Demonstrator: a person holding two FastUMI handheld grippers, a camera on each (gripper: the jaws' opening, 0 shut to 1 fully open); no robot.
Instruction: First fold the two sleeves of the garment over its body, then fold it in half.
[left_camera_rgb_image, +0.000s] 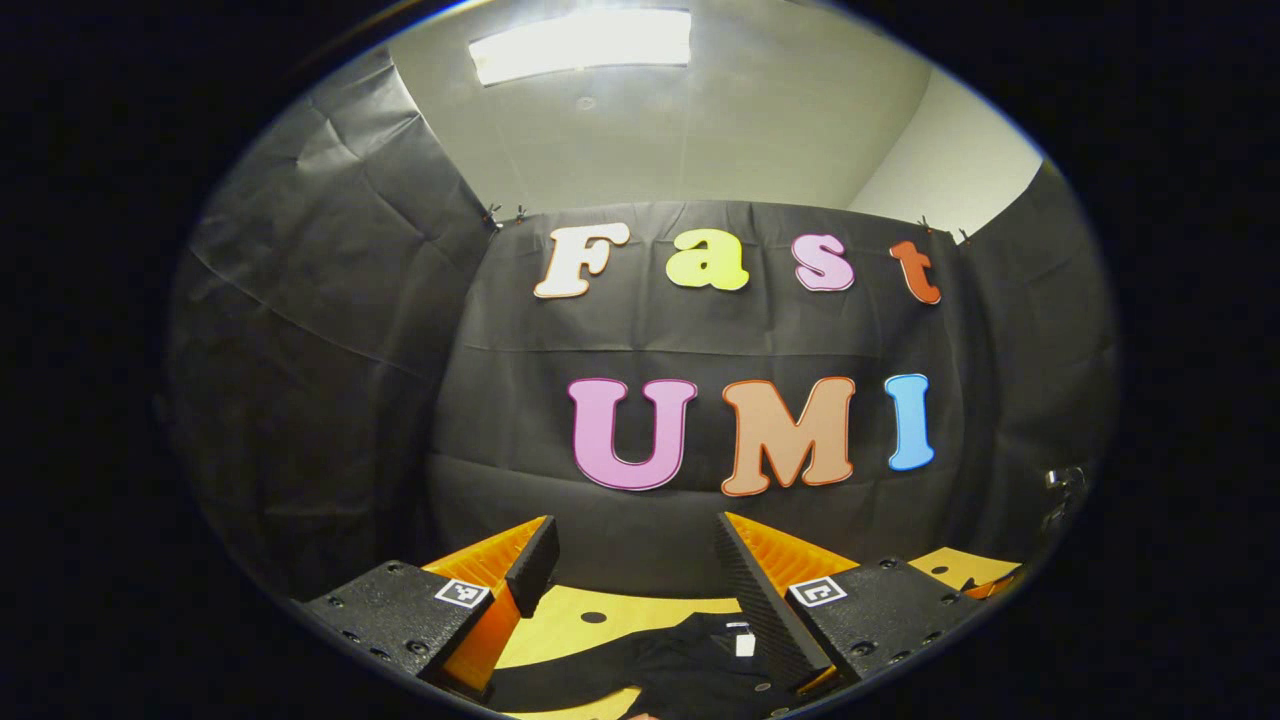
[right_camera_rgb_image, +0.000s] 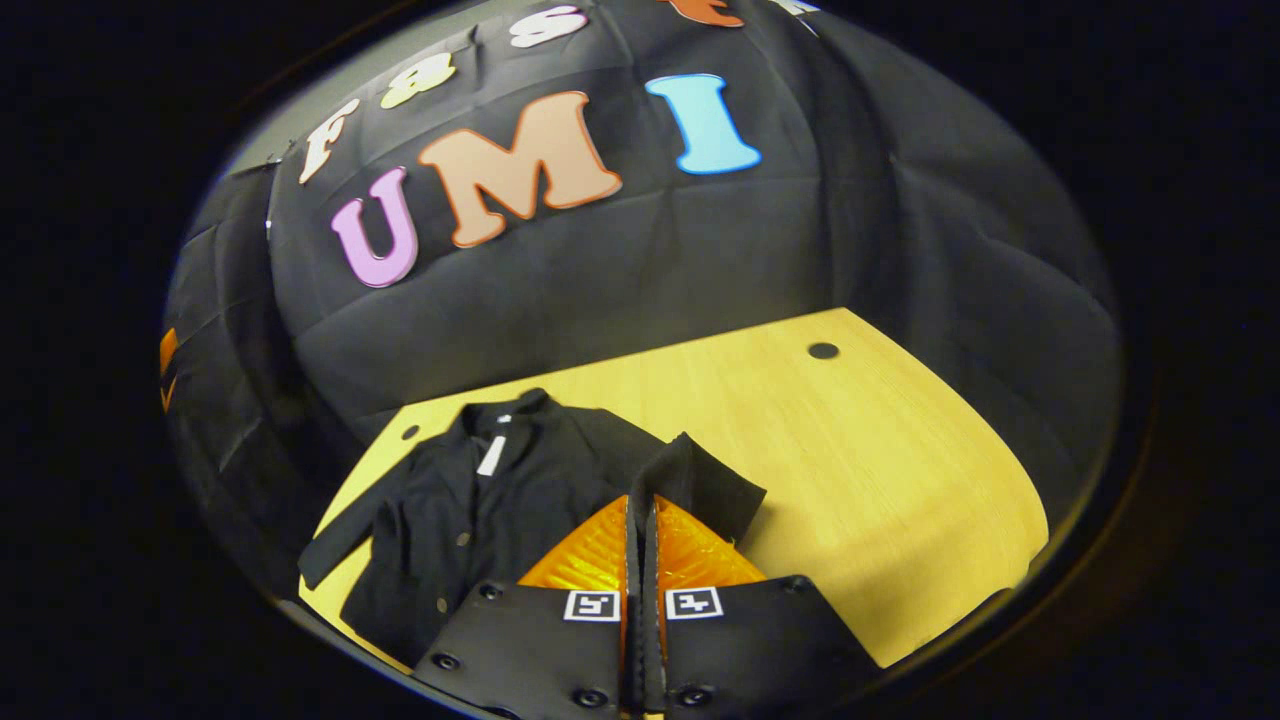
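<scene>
A black short-sleeved button shirt (right_camera_rgb_image: 470, 520) lies front up on the yellow wooden table (right_camera_rgb_image: 900, 450), its collar and white tag (right_camera_rgb_image: 492, 455) toward the wall. My right gripper (right_camera_rgb_image: 640, 500) is shut on one sleeve (right_camera_rgb_image: 700, 480), whose cloth stands up around the fingertips. The other sleeve (right_camera_rgb_image: 335, 545) lies flat, spread out toward the table's edge. My left gripper (left_camera_rgb_image: 635, 555) hangs open above the shirt's collar end (left_camera_rgb_image: 690, 660), with nothing between its fingers.
Black cloth walls close the booth on the far and side edges of the table. Bare tabletop (right_camera_rgb_image: 880, 500) stretches wide beside the held sleeve. The table has small round holes (right_camera_rgb_image: 823, 350) near its back corners (left_camera_rgb_image: 592, 617).
</scene>
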